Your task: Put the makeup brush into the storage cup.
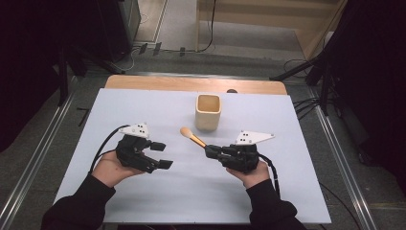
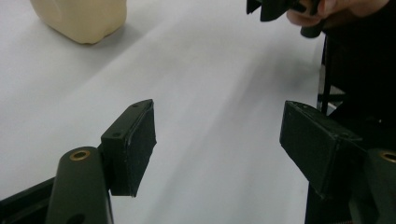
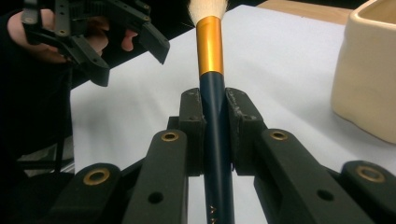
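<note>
Just in front of the cream square cup (image 1: 208, 112), the right gripper (image 3: 214, 105) was clamped on the dark handle of a makeup brush (image 3: 211, 56), below its gold ferrule, with the pale bristle head pointing toward the cup's left side. The brush looked light and stiff in the handle, soft at the tip, and its glossy shaft probably slippery; mid-handle seemed the sound place to grip. Farther left of the cup, the left gripper (image 1: 160, 155) hung empty, jaws apart.

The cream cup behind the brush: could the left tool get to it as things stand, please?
Probably yes: the left tool is open and empty, and bare white table lies between it and the cream cup.
</note>
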